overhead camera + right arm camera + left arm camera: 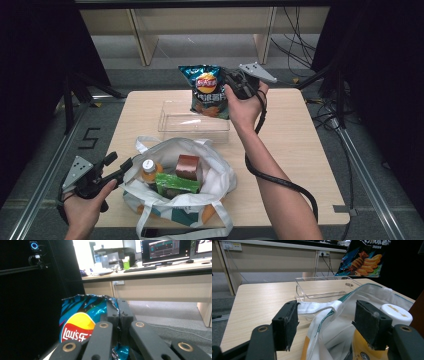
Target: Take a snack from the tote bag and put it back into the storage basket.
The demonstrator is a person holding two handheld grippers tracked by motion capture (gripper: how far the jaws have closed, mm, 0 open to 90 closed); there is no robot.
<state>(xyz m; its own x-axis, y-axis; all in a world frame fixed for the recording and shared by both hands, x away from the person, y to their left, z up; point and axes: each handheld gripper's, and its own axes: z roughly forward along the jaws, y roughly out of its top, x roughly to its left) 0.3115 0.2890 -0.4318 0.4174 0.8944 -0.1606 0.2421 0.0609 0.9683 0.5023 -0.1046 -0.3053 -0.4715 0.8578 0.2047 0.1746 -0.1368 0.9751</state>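
A right tool (231, 82) clamped on the top edge of a chip bag (207, 90) holds it above the clear tray (172, 121) on the desk (295, 145). The left tool (120, 167), jaws apart, apparently steadies the tote bag (220, 175) nearer than the tray. A good placement likely means lowering the bag flat inside the tray walls before letting go.

Right gripper (231, 82) lifts chip bag (206, 90) (over tray (172, 122)).

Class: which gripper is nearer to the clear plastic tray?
Right. The right gripper holds the chip bag just above the clear tray; the left gripper is at the tote bag, farther off.
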